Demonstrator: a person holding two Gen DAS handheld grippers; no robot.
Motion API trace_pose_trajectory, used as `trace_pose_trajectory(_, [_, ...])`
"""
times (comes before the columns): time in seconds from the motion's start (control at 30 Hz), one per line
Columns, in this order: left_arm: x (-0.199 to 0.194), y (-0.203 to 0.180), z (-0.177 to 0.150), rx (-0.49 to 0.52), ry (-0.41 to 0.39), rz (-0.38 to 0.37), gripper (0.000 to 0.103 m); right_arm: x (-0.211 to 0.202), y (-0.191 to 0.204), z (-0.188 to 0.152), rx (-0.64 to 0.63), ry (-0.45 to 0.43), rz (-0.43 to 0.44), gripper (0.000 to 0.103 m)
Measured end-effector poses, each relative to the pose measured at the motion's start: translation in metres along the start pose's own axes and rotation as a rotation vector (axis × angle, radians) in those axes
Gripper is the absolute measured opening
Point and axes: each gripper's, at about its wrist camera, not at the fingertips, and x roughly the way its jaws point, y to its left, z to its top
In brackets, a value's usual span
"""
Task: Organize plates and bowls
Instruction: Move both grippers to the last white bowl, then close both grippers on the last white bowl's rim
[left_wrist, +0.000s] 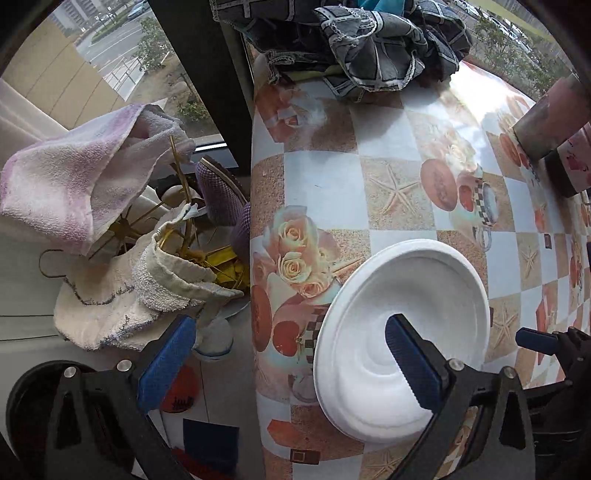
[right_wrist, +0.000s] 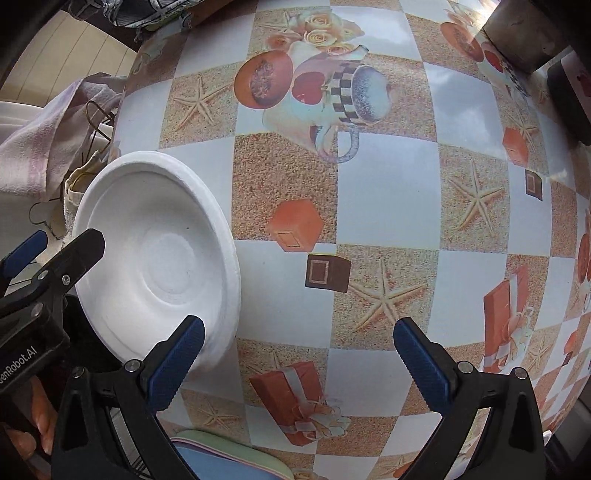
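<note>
A white foam plate (left_wrist: 402, 332) lies on the patterned tablecloth (left_wrist: 321, 177) near the table's left edge. It also shows in the right wrist view (right_wrist: 159, 254). My left gripper (left_wrist: 291, 354) is open and empty, its right finger (left_wrist: 410, 362) over the plate and its left finger (left_wrist: 170, 362) past the table edge. My right gripper (right_wrist: 299, 362) is open and empty above the tablecloth (right_wrist: 388, 192), just right of the plate; its left fingertip (right_wrist: 181, 358) overlaps the plate's rim. The right gripper's tip shows in the left wrist view (left_wrist: 535, 341).
A dark patterned cloth (left_wrist: 369, 48) lies at the table's far end. A cylindrical container (left_wrist: 550, 122) stands at the far right. Towels (left_wrist: 74, 184) and a rack sit off the table's left side. A pastel pad (right_wrist: 229, 458) lies at the near edge.
</note>
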Motion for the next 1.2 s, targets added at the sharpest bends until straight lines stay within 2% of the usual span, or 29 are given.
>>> trace_pose_trajectory(0.07, [0.007,-0.003,0.001,0.02,0.004,0.023,0.102,0.008,0.002,0.002,-0.006,0.016,-0.011,0.103])
trace_pose_trajectory(0.2, [0.02,-0.012,0.003,0.069,0.034,0.044,0.093,0.016,0.003,-0.002,-0.003,0.017,-0.046,0.103])
trace_pose_trajectory(0.27, [0.026,-0.018,0.002,0.093,0.062,0.031,0.088,0.017,0.002,-0.004,-0.002,0.021,-0.052,0.103])
trace_pose_trajectory(0.33, [0.028,-0.024,0.0,0.104,0.084,-0.006,0.071,0.017,-0.001,-0.009,0.011,0.025,-0.032,0.103])
trace_pose_trajectory(0.4, [0.027,-0.034,-0.004,0.117,0.091,-0.034,0.065,0.017,-0.009,-0.014,0.025,0.034,-0.033,0.103])
trace_pose_trajectory(0.5, [0.025,-0.055,-0.014,0.173,0.095,-0.03,0.065,0.015,-0.032,-0.035,0.039,0.047,-0.057,0.103])
trace_pose_trajectory(0.63, [0.018,-0.088,-0.033,0.23,0.103,-0.089,0.065,0.019,-0.062,-0.066,0.085,0.088,-0.078,0.103])
trace_pose_trajectory(0.8, [0.018,-0.118,-0.05,0.295,0.113,-0.119,0.065,0.024,-0.097,-0.099,0.179,0.095,-0.061,0.103])
trace_pose_trajectory(0.83, [0.019,-0.121,-0.051,0.302,0.119,-0.117,0.065,0.027,-0.101,-0.1,0.195,0.102,-0.046,0.103])
trace_pose_trajectory(0.97, [0.02,-0.123,-0.05,0.296,0.127,-0.128,0.065,0.025,-0.098,-0.099,0.164,0.071,-0.082,0.103])
trace_pose_trajectory(1.07, [0.02,-0.124,-0.049,0.298,0.133,-0.136,0.065,0.026,-0.088,-0.095,0.211,0.043,-0.082,0.103])
trace_pose_trajectory(1.2, [0.019,-0.135,-0.051,0.317,0.132,-0.136,0.063,0.024,-0.091,-0.092,0.202,0.07,-0.08,0.103])
